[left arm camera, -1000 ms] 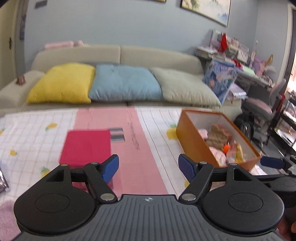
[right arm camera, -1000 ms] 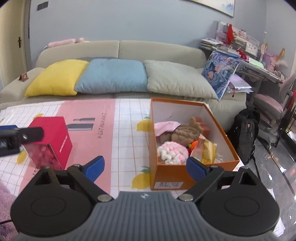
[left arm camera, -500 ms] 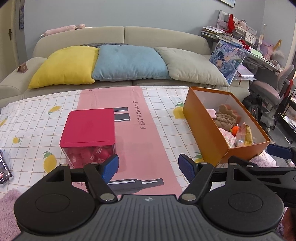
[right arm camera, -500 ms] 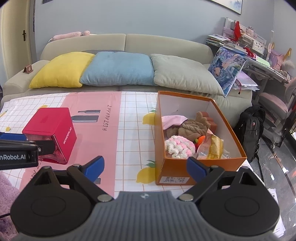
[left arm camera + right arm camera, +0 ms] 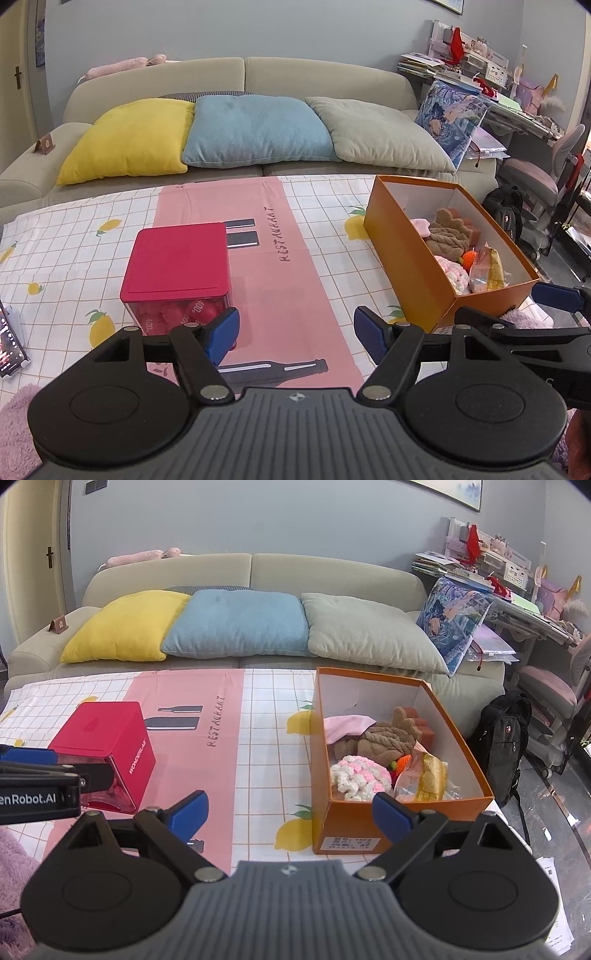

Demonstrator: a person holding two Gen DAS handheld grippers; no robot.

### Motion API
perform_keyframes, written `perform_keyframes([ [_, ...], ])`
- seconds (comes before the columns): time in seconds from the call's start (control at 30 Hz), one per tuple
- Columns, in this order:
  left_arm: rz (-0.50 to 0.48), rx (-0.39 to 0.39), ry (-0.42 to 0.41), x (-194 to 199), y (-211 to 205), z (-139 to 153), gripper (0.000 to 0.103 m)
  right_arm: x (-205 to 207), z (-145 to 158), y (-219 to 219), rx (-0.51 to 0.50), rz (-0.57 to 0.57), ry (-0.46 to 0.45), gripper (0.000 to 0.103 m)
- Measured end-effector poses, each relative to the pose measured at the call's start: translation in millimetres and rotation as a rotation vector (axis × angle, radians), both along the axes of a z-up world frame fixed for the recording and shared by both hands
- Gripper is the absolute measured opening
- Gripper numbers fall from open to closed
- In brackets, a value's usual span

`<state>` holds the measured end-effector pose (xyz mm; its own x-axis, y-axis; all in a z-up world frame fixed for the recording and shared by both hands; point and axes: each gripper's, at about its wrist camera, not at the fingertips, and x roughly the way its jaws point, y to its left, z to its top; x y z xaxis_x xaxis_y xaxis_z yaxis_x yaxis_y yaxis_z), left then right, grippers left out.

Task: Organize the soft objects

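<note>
An orange cardboard box (image 5: 369, 823) stands on the table's right side, also in the left wrist view (image 5: 406, 258). It holds soft things: a pink-and-white knitted piece (image 5: 360, 777), a brown knitted toy (image 5: 384, 738), a pink cloth (image 5: 347, 725) and a plastic packet (image 5: 424, 775). My left gripper (image 5: 295, 334) is open and empty above the pink runner. My right gripper (image 5: 290, 814) is open and empty just before the box's near left corner.
A red-lidded clear container (image 5: 177, 266) with red contents sits left of centre on the checked tablecloth (image 5: 325, 206). A phone (image 5: 9, 343) lies at the left edge. A fluffy purple thing (image 5: 11, 864) is at the near left. A sofa with cushions (image 5: 255, 129) stands behind.
Both grippers have drawn back and risen a little, so more of the table shows. Both stay open and empty. The box and red container have not moved.
</note>
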<state>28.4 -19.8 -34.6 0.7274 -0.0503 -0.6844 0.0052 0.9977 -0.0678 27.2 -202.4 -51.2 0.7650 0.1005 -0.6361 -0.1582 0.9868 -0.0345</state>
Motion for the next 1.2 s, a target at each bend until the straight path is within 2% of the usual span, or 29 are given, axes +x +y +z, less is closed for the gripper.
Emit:
perform_keyframes([
  [1.2,0.001,0.011,0.001,2.9,2.8,-0.4,0.083,6.7,-4.4,-4.7,-0.002,-0.024,0.034,0.094],
])
